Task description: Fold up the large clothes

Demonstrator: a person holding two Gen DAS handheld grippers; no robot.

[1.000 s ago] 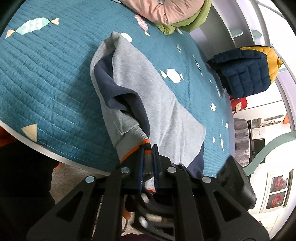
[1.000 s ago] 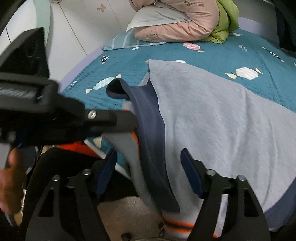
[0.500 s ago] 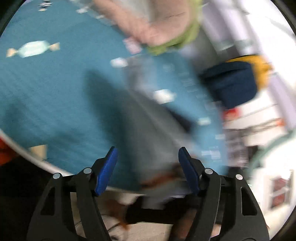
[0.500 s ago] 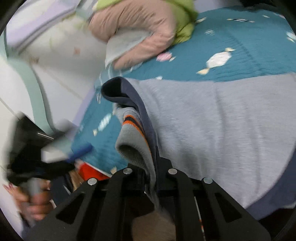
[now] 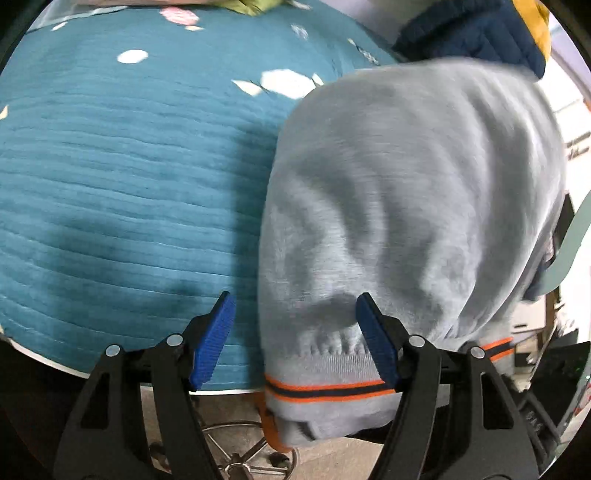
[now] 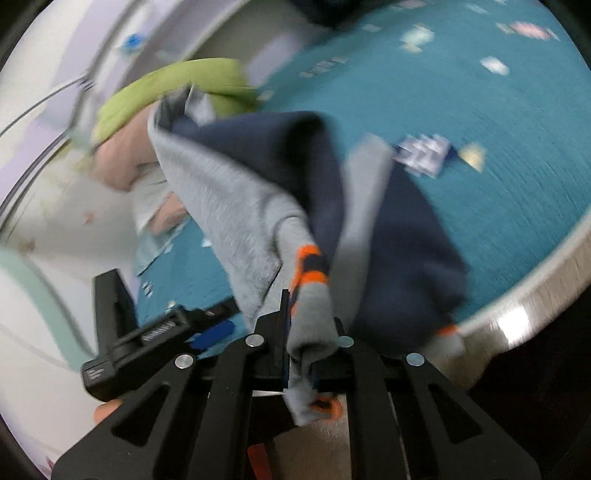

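Observation:
A grey and navy sweatshirt [image 5: 413,206] with orange-striped ribbed edges is lifted in a bunch over the near edge of the teal quilted bed [image 5: 110,166]. My left gripper [image 5: 295,339] is open; its blue pads [image 5: 212,339] stand apart, the grey hem hanging between them untouched by a closed grip. My right gripper [image 6: 301,343] is shut on the sweatshirt's orange-striped cuff [image 6: 308,273], holding the garment [image 6: 236,206] up off the bed. The left gripper also shows in the right wrist view [image 6: 207,336], low at the left.
A pink and green bundle of clothing [image 6: 162,110] lies at the far end of the bed. A navy and yellow padded jacket [image 5: 480,33] sits at the top right. The bed's pale edge [image 6: 517,306] runs close by, with floor and a chair base [image 5: 236,454] below.
My left gripper let go of the cuff and opened. My right gripper shut on the cuff and swung the sweatshirt up and across the bed. Both views have turned.

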